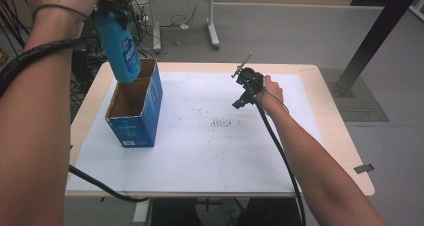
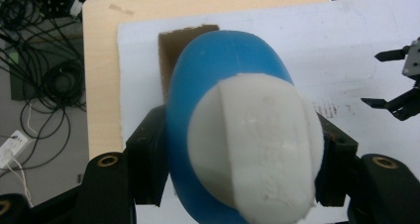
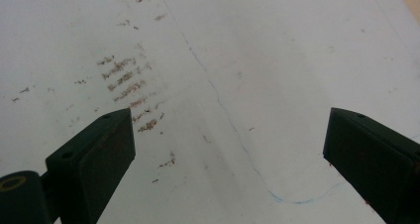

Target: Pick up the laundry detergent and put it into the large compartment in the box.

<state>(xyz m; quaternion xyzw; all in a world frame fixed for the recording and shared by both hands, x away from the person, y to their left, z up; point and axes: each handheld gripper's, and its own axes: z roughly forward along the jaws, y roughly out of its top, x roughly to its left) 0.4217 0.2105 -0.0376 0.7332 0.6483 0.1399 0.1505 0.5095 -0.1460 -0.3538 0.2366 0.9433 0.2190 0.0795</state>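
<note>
A blue bottle [image 1: 120, 48] with a white cap hangs upright above the open blue cardboard box [image 1: 136, 106], its base just over the box's far rim. My left gripper [image 1: 111, 7] is shut on the bottle near its cap. In the left gripper view the white cap [image 2: 257, 144] and blue bottle [image 2: 218, 60] sit squeezed between the two black jaws, with the box's brown inside [image 2: 173, 45] below. My right gripper [image 1: 245, 88] hovers over the white sheet at mid-table, open. Its fingers [image 3: 99, 154] stand wide apart over bare paper.
A white sheet [image 1: 210, 151] with brown scuff marks [image 1: 220, 122] covers most of the wooden table [image 1: 345, 136]. Cables [image 1: 90, 178] trail from both grippers. Tangled wires [image 2: 44, 85] lie on the floor off the table's left. A black frame post [image 1: 375, 36] stands at back right.
</note>
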